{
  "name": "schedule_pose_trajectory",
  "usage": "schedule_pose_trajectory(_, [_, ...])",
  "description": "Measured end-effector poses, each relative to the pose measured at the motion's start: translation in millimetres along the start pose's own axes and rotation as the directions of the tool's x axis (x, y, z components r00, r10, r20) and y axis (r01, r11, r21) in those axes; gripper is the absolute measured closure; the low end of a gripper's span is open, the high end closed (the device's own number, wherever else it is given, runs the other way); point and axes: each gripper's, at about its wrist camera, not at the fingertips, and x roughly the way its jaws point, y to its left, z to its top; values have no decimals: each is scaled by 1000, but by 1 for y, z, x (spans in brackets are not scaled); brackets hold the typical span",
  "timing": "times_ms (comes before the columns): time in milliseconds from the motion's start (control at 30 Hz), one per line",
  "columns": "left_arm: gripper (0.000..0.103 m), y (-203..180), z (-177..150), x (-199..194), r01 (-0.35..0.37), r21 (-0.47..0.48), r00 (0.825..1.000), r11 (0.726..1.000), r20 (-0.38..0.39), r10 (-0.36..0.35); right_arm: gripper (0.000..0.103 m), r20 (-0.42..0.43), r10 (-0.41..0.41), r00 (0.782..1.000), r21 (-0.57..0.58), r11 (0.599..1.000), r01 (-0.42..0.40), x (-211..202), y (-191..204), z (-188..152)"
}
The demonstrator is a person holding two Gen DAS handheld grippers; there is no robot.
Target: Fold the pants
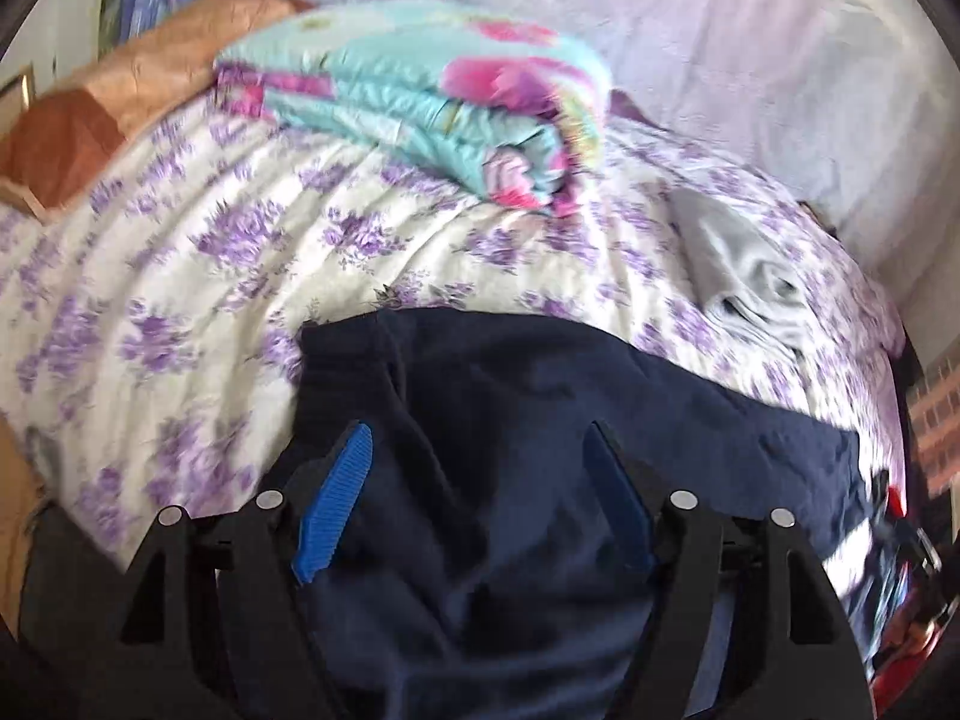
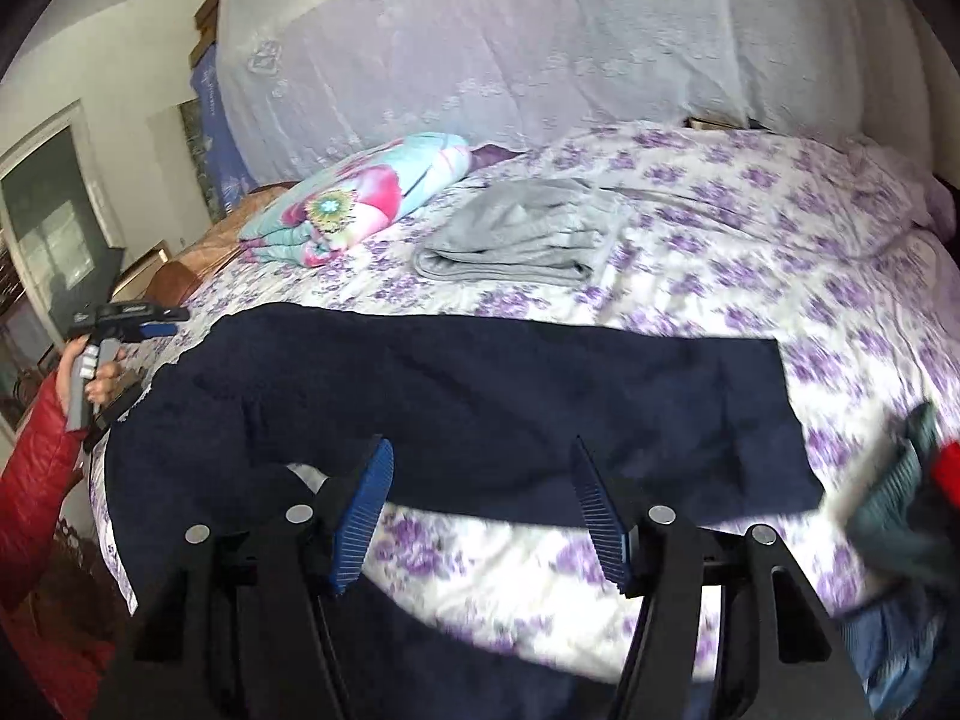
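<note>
Lying flat: one navy pants (image 2: 480, 396), two spread grippers (image 1: 477, 480) (image 2: 480, 510).

Your right gripper (image 2: 480, 501) hangs with its jaws spread wide over the near edge of the navy pants (image 2: 480, 396), which lie stretched across the bed (image 2: 780, 228) with its purple-flowered cover. Beyond them sits a folded grey garment (image 2: 522, 240), and left of that a folded floral blanket (image 2: 360, 198). At far left your left gripper (image 2: 157, 321) hovers near the pants' end.
</note>
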Motion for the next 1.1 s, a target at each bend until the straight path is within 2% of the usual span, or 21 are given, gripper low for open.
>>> schedule_pose_trajectory(133, [39,7,24,48,15,-99,996,995,-86,-24,42,-69,4,998,-162,987,-15,65,1,45])
schedule_pose_trajectory(267, [39,5,34,68,20,-113,992,993,-123,-34,42,-128,20,992,-296,954,-57,126,5,74])
schedule_pose_trajectory(400, [38,3,39,87,11,-104,986,995,-163,-28,42,-182,44,982,-411,904,-117,174,11,85])
schedule_pose_trajectory(533, [23,-1,42,95,30,-86,980,996,-196,-46,42,-259,47,965,-483,859,-171,211,15,80])
schedule_pose_trajectory(600, [17,-2,45,98,39,-102,976,994,-208,-60,42,-298,66,952,-472,857,-207,224,13,77])
schedule_pose_trajectory(633, [15,-1,47,100,50,-120,974,991,-216,-75,47,-309,79,948,-461,859,-222,228,12,75])
schedule_pose_trajectory(667, [13,0,49,101,58,-134,971,989,-221,-87,51,-319,98,943,-445,863,-240,230,10,73])
schedule_pose_trajectory(700, [12,1,50,103,61,-147,969,987,-229,-94,63,-317,110,942,-432,868,-247,228,10,72])
schedule_pose_trajectory(733, [12,1,52,104,61,-158,967,986,-237,-98,89,-312,112,943,-424,872,-244,225,10,72])
schedule_pose_trajectory(767, [12,2,53,104,61,-171,964,983,-246,-103,95,-309,109,945,-414,879,-237,221,10,72])
schedule_pose_trajectory(933, [14,6,55,102,56,-218,959,974,-261,-114,99,-234,143,962,-416,879,-232,175,26,67])
schedule_pose_trajectory(1000, [16,7,53,97,44,-239,957,970,-269,-110,99,-218,165,962,-430,869,-246,153,36,62])
schedule_pose_trajectory(1100, [16,14,53,89,64,-310,955,949,-257,-149,99,-214,193,958,-451,850,-272,126,48,53])
